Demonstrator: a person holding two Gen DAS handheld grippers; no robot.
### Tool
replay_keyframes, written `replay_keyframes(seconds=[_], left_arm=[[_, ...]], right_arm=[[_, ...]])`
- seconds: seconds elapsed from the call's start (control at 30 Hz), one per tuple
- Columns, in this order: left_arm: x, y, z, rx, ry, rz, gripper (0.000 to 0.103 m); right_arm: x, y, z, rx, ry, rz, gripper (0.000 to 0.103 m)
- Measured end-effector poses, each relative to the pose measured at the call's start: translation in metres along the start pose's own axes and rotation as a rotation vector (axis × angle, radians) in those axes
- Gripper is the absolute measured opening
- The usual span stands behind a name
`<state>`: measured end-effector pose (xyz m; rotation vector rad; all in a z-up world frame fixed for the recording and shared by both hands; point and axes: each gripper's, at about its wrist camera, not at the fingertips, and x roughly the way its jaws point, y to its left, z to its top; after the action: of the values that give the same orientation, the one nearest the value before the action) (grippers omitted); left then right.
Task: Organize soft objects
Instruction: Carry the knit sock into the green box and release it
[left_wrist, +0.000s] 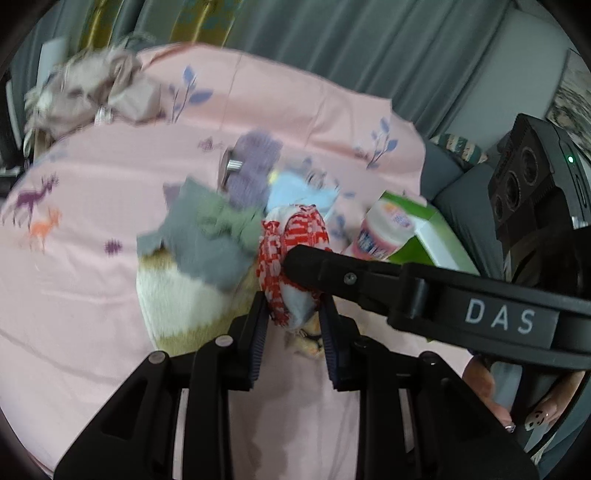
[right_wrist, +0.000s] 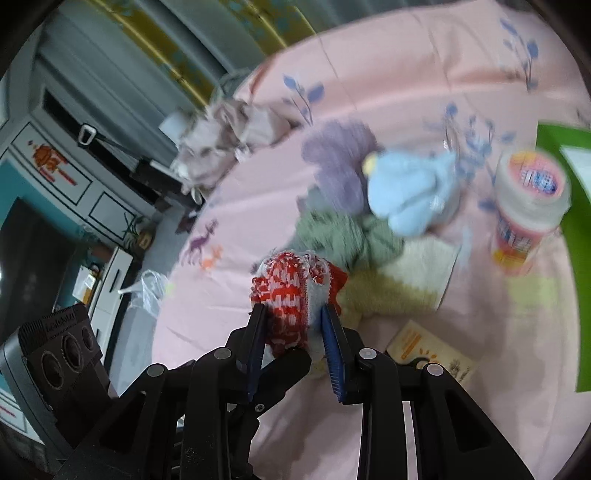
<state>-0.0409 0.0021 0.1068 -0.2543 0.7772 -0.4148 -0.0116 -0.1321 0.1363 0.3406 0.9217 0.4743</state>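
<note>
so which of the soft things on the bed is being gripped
The red-and-white knitted piece: both the left gripper and the right gripper pinch it. The green, purple and light blue ones lie untouched behind.

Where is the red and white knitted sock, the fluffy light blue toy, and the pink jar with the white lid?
Red and white knitted sock (right_wrist: 288, 295), right wrist view, patterned middle.
Fluffy light blue toy (right_wrist: 406, 195), right wrist view, its body.
Pink jar with white lid (right_wrist: 524, 221), right wrist view, its side.
</note>
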Motion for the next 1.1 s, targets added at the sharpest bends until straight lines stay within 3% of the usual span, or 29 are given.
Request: replay_keyframes(seconds=[0.2,0.43,0.77,1.1], left_arm=[[-0.019,-0.035,0.014,0.095,-0.09,-0.012,0.026],[-0.016,-0.08,0.032,0.166,-0.13,-0.122,0.026],[0.015,-0.157,0.043,0.279,-0.095,-0.275,0.026],[0.058,-0.208,0.037,0.338,0.001,-0.358,0.026]], right_arm=[[-0.045,-0.001,0.006,-0.018,-0.118,0.003,0.032],[-0.103,-0.021,0.009,0.0,-0.276,-0.07,0.032],[-0.164,-0.076,0.003,0.106,-0.419,-0.184,0.032],[-0.185,-0.134,-0.004,0.253,-0.461,-0.273,0.032]])
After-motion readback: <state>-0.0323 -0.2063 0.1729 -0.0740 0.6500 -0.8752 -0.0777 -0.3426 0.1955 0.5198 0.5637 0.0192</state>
